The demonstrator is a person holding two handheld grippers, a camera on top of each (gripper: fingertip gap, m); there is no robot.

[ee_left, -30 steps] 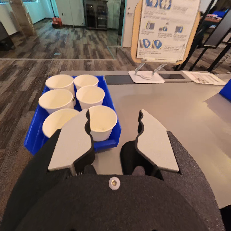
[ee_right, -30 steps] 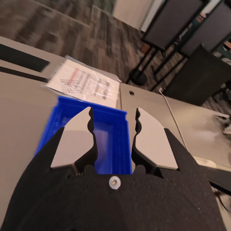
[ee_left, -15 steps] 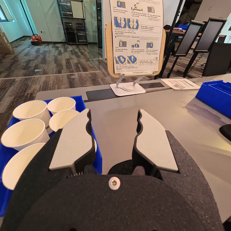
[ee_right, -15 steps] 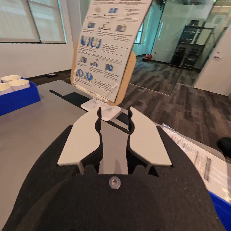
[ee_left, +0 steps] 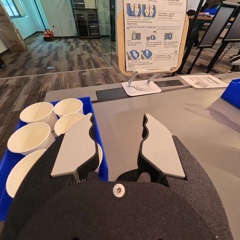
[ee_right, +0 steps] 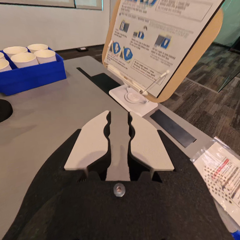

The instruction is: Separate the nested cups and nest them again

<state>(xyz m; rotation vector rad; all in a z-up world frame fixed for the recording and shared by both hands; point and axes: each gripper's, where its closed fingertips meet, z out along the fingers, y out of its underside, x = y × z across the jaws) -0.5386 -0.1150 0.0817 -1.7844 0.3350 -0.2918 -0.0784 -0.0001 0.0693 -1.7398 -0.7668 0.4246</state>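
Observation:
Several white paper cups (ee_left: 29, 137) stand upright, each by itself, in a blue bin (ee_left: 103, 168) at the left of the grey table (ee_left: 168, 116). My left gripper (ee_left: 118, 116) is open and empty, above the bin's right edge; its left finger (ee_left: 76, 145) hides part of the nearest cup. My right gripper (ee_right: 119, 114) is empty, jaws a narrow gap apart, low over bare table and pointing at the stand's foot. The cups (ee_right: 24, 59) and their bin (ee_right: 32, 77) show far left in the right wrist view.
An instruction board (ee_left: 152, 35) on a white stand (ee_left: 141, 89) stands at the table's back edge. A second blue bin (ee_left: 232, 94) is at the right. A printed sheet in a plastic sleeve (ee_right: 220, 175) lies by the right gripper. A black shape (ee_right: 3, 110) shows at the left edge.
My right gripper swung from over the empty blue bin toward the board, and its jaws narrowed. My left gripper shifted right off the cups and levelled out, staying open.

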